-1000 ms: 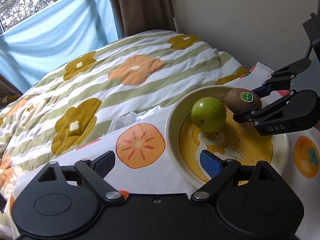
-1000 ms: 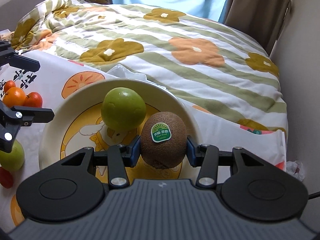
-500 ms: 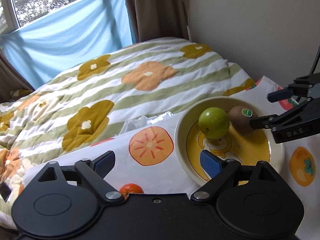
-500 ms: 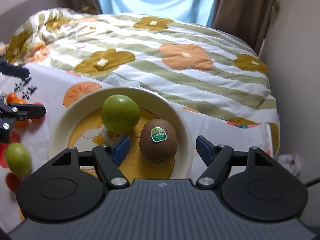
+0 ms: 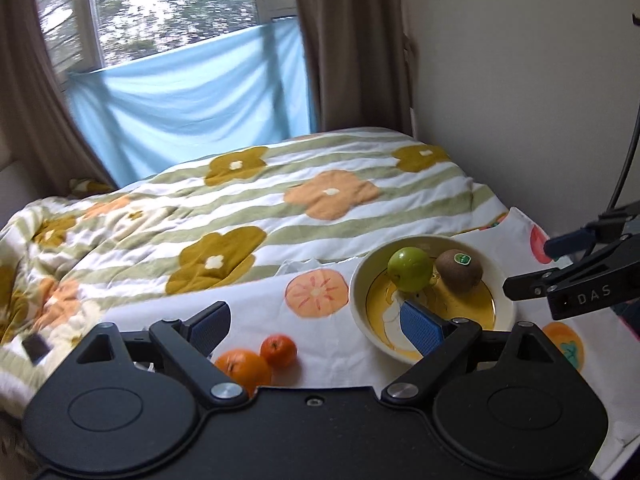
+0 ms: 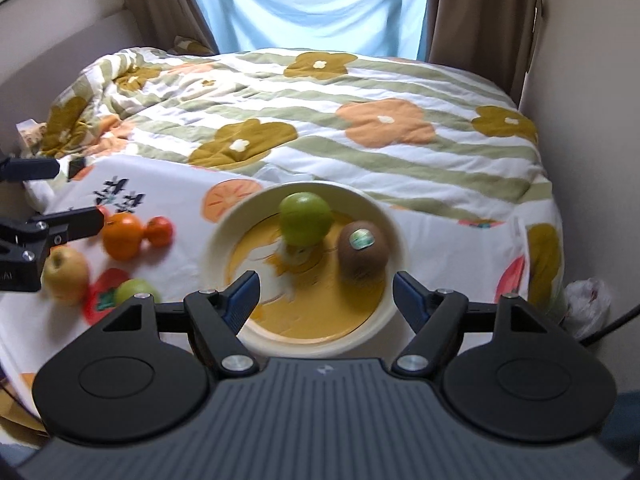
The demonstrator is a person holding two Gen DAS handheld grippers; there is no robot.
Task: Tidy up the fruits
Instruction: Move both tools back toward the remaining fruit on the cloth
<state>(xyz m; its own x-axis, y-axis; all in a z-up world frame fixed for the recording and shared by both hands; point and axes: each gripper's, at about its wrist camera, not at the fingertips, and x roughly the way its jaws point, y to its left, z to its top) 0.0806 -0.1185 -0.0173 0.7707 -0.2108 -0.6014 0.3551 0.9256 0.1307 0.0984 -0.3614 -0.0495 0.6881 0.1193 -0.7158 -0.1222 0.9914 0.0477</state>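
Note:
A cream bowl (image 6: 224,236) with a yellow inside holds a green apple (image 6: 306,218) and a brown kiwi (image 6: 363,250) with a sticker. It also shows in the left wrist view (image 5: 360,280), with the apple (image 5: 410,269) and kiwi (image 5: 458,270). My right gripper (image 6: 326,300) is open and empty, pulled back above the bowl's near rim. My left gripper (image 5: 316,326) is open and empty, above the cloth left of the bowl. An orange (image 6: 122,236), a small tangerine (image 6: 160,231), a yellow apple (image 6: 66,274) and a green fruit (image 6: 134,290) lie on the cloth.
The fruit-print cloth (image 6: 160,184) lies over a bed with a flower-striped quilt (image 6: 320,120). A wall (image 5: 520,100) stands close on the right. Curtains and a blue sheet (image 5: 192,92) hang at the window behind. A plastic bag (image 6: 586,300) sits at the bed's right edge.
My right gripper opened, left the kiwi in the bowl beside the green apple, and drew back. My left gripper also pulled back and up, bringing the orange and tangerine into view.

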